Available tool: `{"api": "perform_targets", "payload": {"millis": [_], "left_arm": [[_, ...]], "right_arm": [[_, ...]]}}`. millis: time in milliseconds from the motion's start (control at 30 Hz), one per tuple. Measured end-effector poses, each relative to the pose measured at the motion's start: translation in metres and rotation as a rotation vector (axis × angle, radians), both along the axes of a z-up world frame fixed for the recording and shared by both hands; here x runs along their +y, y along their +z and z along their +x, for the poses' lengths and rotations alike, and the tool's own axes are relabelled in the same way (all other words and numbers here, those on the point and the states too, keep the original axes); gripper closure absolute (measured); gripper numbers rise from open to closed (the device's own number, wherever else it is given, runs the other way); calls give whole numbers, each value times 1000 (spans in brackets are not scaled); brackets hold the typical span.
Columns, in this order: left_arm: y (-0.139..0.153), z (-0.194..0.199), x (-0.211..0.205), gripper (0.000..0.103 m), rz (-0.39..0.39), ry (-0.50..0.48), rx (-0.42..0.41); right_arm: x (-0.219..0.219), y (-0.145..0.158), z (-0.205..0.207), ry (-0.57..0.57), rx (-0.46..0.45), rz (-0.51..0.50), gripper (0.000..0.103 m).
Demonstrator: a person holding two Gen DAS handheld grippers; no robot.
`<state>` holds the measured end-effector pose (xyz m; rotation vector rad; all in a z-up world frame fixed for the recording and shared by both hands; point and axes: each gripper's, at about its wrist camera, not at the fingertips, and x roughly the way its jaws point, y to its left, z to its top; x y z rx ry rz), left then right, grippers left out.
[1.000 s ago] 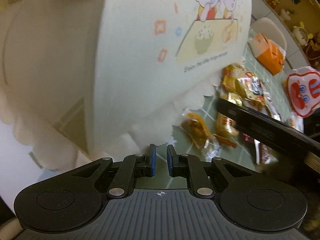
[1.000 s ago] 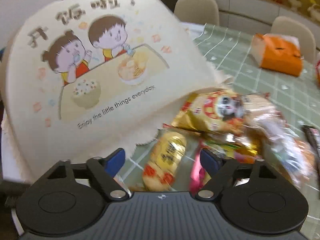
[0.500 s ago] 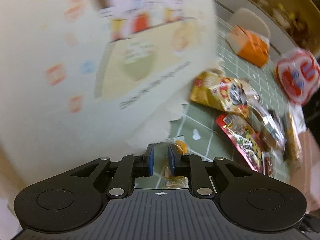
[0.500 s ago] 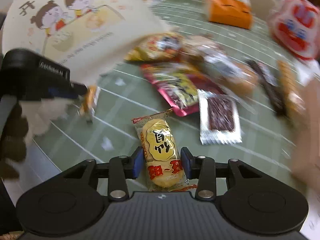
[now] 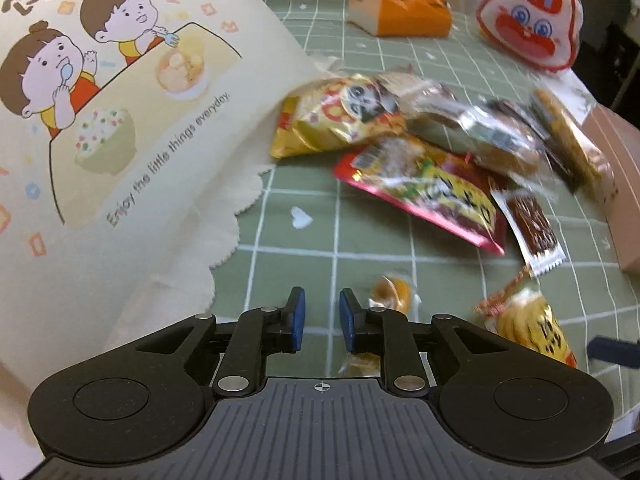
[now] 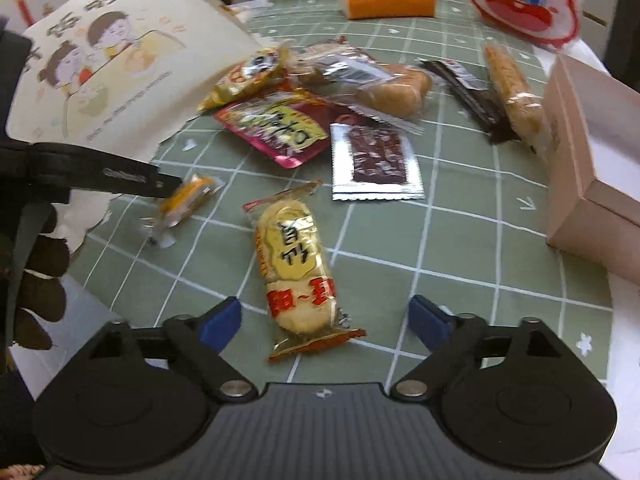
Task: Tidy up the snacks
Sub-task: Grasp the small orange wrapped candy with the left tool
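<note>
Snacks lie scattered across the green checked desk, uncovered now that the cartoon placemat has swung aside from where it hid most of them 1 s ago. The right gripper gripped the yellow rice cracker packet 0.5 s ago; now its jaws stand wide apart, empty, with the packet lying flat on the desk between them. The left gripper has its jaws almost together with a narrow gap and nothing held; a small orange wrapped sweet lies just beside its right finger. The red packet, the silver jerky packet and the rest sit further off, and the pink box stands at the right. Judging from this, the cracker has only been moved and sorting has barely begun.
</note>
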<state>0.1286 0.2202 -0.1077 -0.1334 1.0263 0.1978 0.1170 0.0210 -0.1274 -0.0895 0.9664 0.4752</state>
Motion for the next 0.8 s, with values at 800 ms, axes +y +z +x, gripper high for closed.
{"api": "perform_targets", "payload": {"millis": [800], "left_arm": [[6,-6,-55,77,13,-21,-22]], "right_arm": [[-75,19,-28,-10,-125,17,12]]}}
